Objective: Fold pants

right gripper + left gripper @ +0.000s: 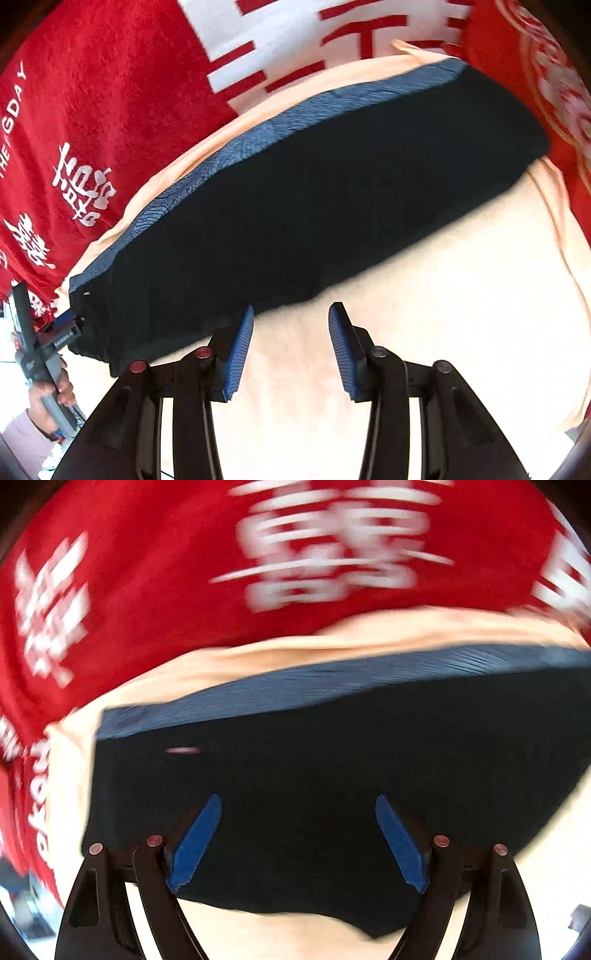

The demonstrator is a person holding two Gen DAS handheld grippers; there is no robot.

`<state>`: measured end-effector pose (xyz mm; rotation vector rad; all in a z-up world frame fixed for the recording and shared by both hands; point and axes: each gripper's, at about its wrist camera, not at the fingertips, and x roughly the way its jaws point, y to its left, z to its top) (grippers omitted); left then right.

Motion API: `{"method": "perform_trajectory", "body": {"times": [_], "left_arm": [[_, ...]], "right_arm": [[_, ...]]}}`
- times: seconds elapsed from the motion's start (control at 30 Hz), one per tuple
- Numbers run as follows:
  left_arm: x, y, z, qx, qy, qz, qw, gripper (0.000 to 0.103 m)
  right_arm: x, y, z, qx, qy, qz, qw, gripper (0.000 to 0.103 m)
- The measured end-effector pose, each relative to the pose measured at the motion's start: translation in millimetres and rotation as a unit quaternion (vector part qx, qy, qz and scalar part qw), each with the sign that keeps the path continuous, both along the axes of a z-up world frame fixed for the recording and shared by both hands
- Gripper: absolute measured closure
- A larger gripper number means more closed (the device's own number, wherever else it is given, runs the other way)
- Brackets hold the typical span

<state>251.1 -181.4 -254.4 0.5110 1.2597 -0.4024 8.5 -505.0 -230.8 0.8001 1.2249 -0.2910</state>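
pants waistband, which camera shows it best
The right wrist view: the pants lie sharp and nearly whole, the ribbed blue waistband running along their far edge. The left wrist view is motion-blurred and closer; the waistband shows only as a smeared blue strip.

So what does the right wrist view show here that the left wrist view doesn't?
Only the right wrist view shows the person's hand gripping the left tool's handle at the pants' end, plus the whole length of the dark pants. Only the left wrist view shows the left tool open, its fingers spread over the dark fabric. Both show the pants with their ribbed waistband on a peach cloth over a red printed cloth; the right tool is open too.
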Motion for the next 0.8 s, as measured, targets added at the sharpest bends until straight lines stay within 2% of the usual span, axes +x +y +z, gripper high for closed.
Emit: {"method": "perform_trajectory", "body": {"times": [0.13, 0.27, 0.4, 0.5, 0.57, 0.7, 0.8], "left_arm": [[-45, -63, 8, -0.011, 0.0, -0.062, 0.998, 0.016], [-62, -103, 9, -0.034, 0.019, -0.073, 0.9966, 0.016], [-69, -148, 8, -0.05, 0.03, -0.056, 0.9967, 0.016], [-72, -183, -2, -0.061, 0.032, -0.035, 0.997, 0.016], [-69, -201, -10, -0.056, 0.029, -0.03, 0.9975, 0.016], [-73, -221, -32, -0.035, 0.04, -0.008, 0.9985, 0.016], [-75, -218, -33, -0.046, 0.035, -0.001, 0.9984, 0.016]], "right_arm": [[-25, -13, -6, 0.019, 0.008, -0.02, 1.0, 0.057], [-45, -37, -8, 0.017, 0.011, -0.058, 0.998, 0.057], [-64, -86, -13, 0.008, 0.002, -0.127, 0.992, 0.057], [-77, -136, -27, 0.033, -0.028, -0.2, 0.979, 0.057], [-79, -156, -34, 0.04, -0.041, -0.229, 0.972, 0.057], [-70, -187, -57, 0.061, -0.072, -0.25, 0.964, 0.057], [-54, -192, -59, 0.051, -0.084, -0.23, 0.968, 0.057]]}}
